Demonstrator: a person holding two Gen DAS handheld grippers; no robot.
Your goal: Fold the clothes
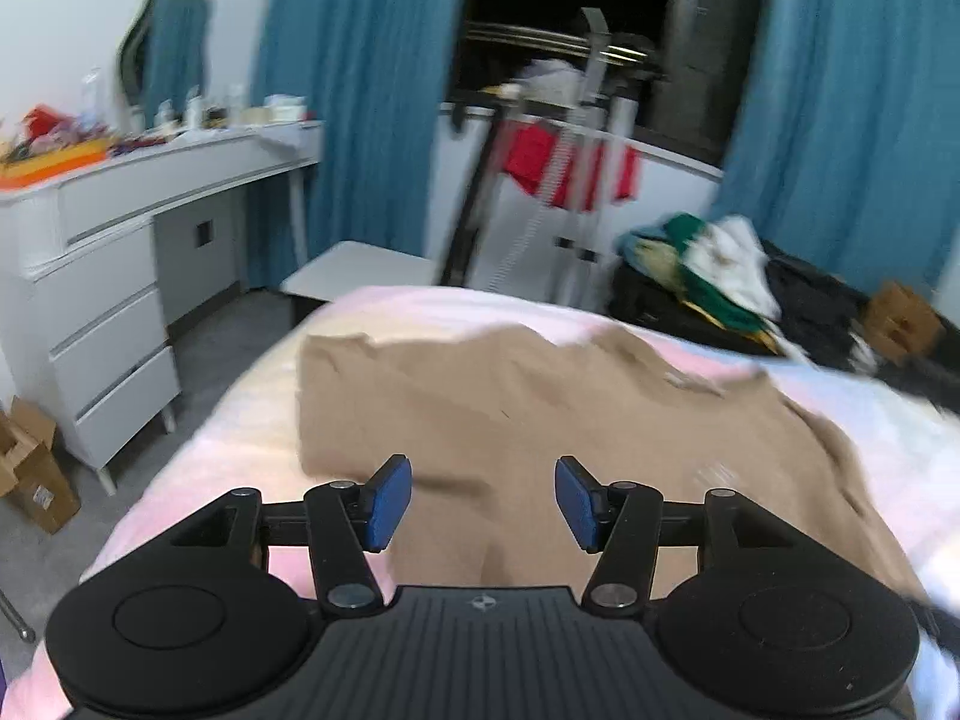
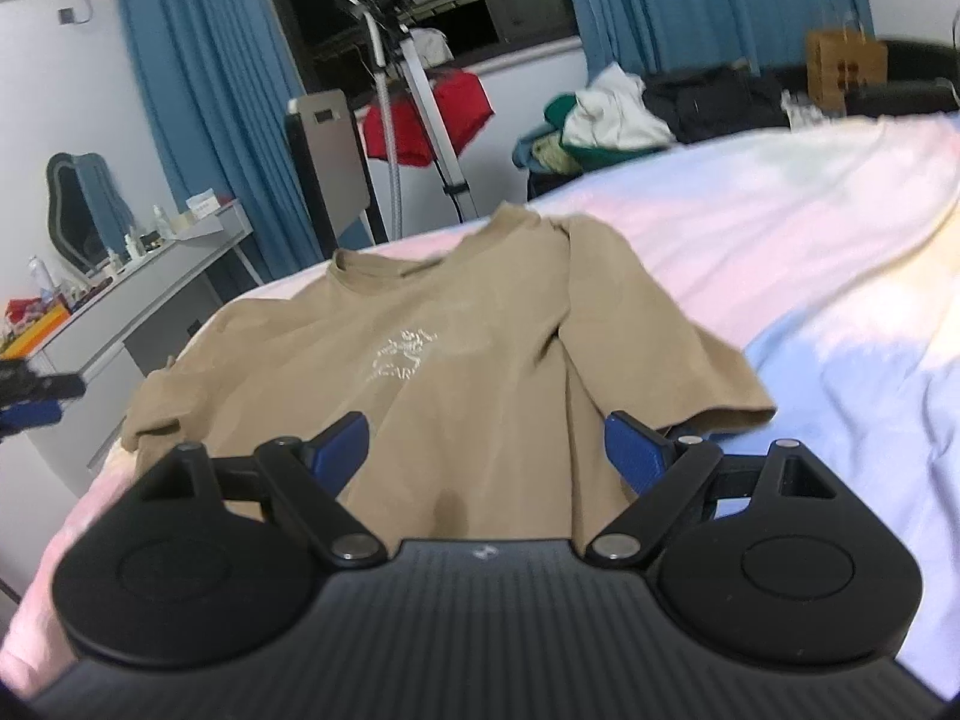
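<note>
I hold both tools over the tan cotton short-sleeved T-shirt, which lies spread, front up, on the pink and pale-blue bed sheet. It is laid flat like this, I think, so that the edges are easy to reach for the first fold.

The right gripper has its jaws wide apart and holds nothing. The lower body of the shirt is between and just ahead of the jaws, the small white chest print is straight ahead, and the collar is at the far end. One sleeve spreads ahead of the right jaw, and the other sleeve is bunched ahead of the left jaw.

The left gripper is also wide open and empty. From its view the shirt fills the space ahead of the jaws, and this picture is blurred.

Folding seems not yet begun. I judge that the next move is to pinch a side edge or a sleeve. The thin cloth may slip or wrinkle if I take only one layer.
</note>
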